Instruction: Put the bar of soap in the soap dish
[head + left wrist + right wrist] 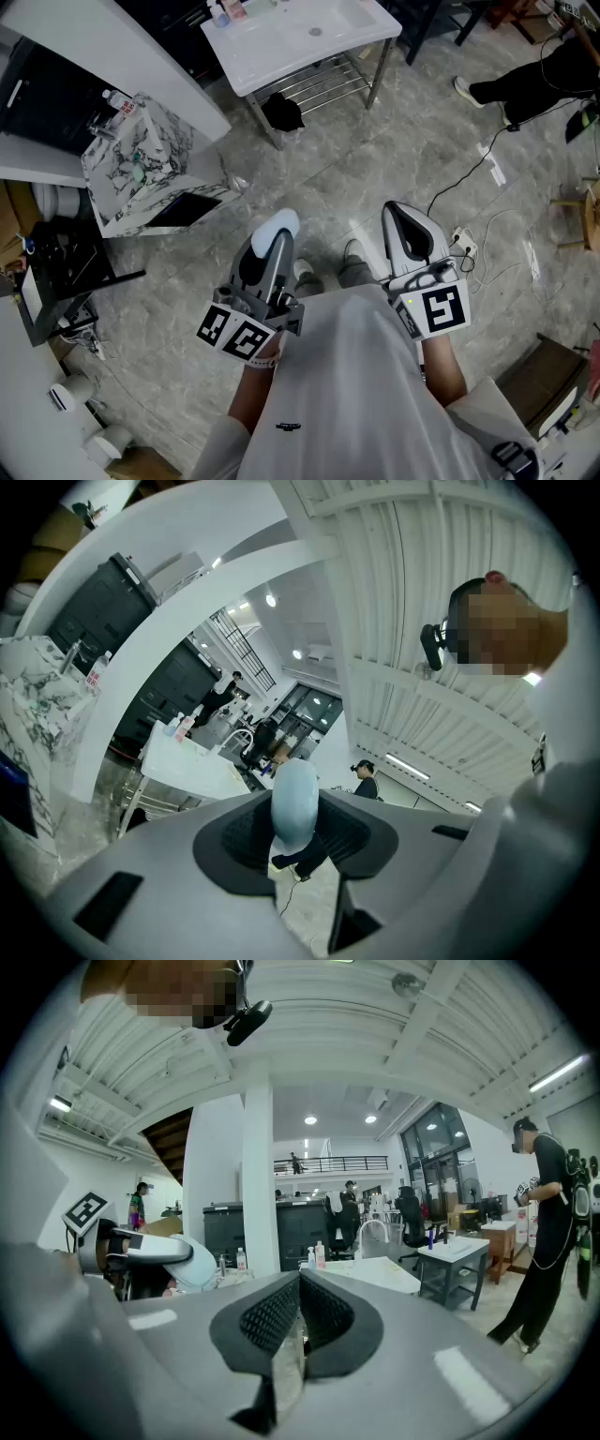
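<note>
Carrying step, we judge. Head view: the left hand-held gripper [278,242] holds the bar of soap [281,223] above the floor, well short of the far white table [272,52]. We make out no soap dish. The right hand-held gripper [403,217] sits alongside.

Left gripper view: jaws partly apart, pads clamped on the pale blue bar.

Right gripper view: jaws together, nothing between.

Next we need to locate the dish, approach it, and lower the bar level.

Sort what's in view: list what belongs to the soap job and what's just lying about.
Job: pale blue oval bar of soap, clamped in the left gripper; empty, shut right gripper; white washbasin on a metal stand, probably; no soap dish visible.
Lying about: marble-patterned counter; white power strip on the floor; black object under the washbasin.
</note>
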